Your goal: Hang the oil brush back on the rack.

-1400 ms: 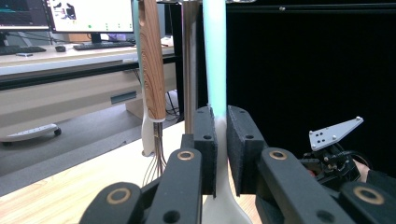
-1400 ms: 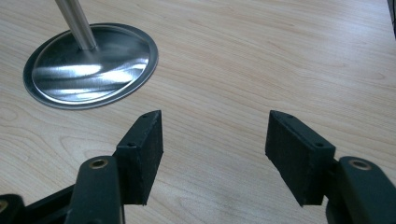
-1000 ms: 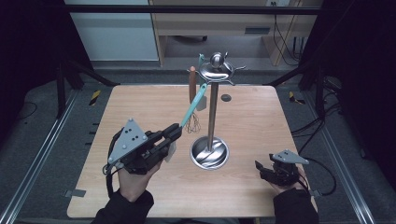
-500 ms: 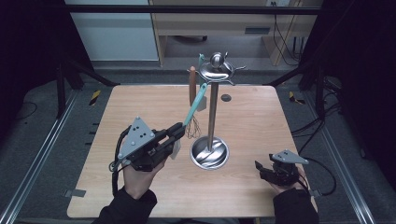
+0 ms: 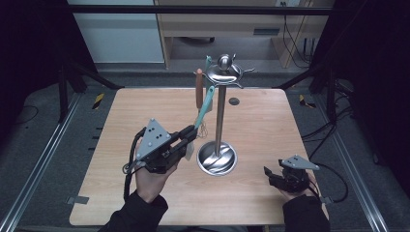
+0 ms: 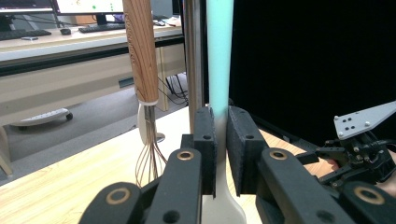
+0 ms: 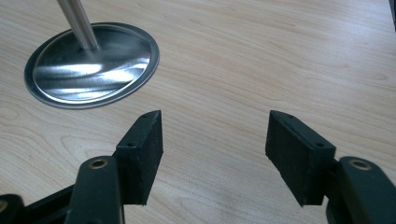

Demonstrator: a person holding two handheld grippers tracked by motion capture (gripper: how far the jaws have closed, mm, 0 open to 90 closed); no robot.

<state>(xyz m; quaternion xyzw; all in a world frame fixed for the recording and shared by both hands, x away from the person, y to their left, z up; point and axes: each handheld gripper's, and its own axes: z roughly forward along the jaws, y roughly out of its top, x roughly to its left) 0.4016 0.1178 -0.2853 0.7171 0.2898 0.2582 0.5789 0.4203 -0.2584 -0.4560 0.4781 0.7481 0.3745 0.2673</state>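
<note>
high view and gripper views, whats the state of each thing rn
left gripper: shut on the teal spatula
right gripper: open, holding nothing, low over the table
teal spatula: hanging from the stand, tilted, clamped low
wooden-handled whisk: hanging upright from the stand
stand: upright on the table

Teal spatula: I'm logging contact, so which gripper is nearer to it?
Left. The left gripper has its jaws closed on the teal spatula; the right gripper rests apart, across the stand's base.

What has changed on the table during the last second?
The left gripper, its jaws shut on the teal utensil, moved a little right, toward the stand. The right gripper stayed open at the table's near right; the wooden-handled whisk stayed hanging.
</note>
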